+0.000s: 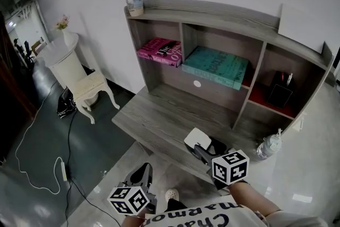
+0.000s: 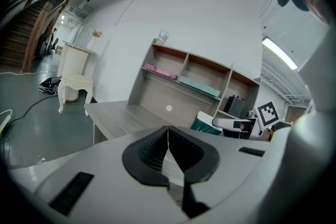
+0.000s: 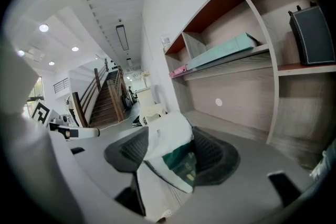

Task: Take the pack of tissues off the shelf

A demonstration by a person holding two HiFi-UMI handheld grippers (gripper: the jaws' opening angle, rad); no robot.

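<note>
The soft white plastic pack of tissues [image 3: 167,136], printed in dark green, is clamped between the pads of the right tongs [image 3: 169,152] and tilted. It hangs over the grey wooden worktop [image 1: 159,114] near its front edge, clear of the shelf unit [image 1: 223,12].

The shelf [image 1: 223,10] stands at the back of the desk [image 1: 159,114], with a cup [image 1: 134,3] on its top left end, books [image 1: 160,51] in the left compartment, a single book [image 1: 215,66] in the middle one and a box [image 1: 280,89] in the right. The pack of tissues [image 1: 197,139] sits between the right tool's [image 1: 204,150] jaws, over the desk's front edge.
</note>
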